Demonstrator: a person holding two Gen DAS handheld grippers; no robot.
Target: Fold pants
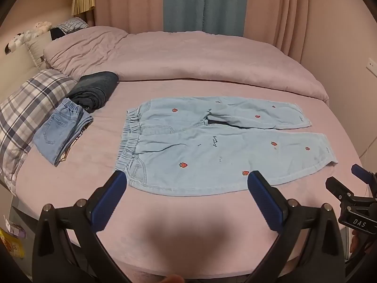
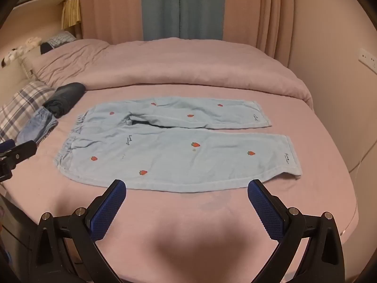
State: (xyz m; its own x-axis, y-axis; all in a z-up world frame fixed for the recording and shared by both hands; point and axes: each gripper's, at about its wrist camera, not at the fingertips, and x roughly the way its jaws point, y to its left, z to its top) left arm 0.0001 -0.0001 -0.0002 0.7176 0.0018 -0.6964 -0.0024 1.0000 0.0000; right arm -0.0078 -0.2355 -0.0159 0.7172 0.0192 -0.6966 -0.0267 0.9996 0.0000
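— Left tongs point(image 1: 187, 179) and right tongs point(image 2: 186, 187)?
— Both gaping wide, hovering empty over the near bed point(image 2: 212, 212) edge.
— Pants point(image 1: 212, 146)?
— Lying flat mid-bed, pale blue, strawberry-dotted, waistband left, legs parted.
— Differences?
— Left view showing folded jeans point(image 1: 59, 132) clearly.

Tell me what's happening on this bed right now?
A person holds both grippers open above the near edge of the bed. The left gripper and right gripper hold nothing. The strawberry pants lie flat and unfolded, waistband left. Folded jeans and a dark garment sit by the pillow.
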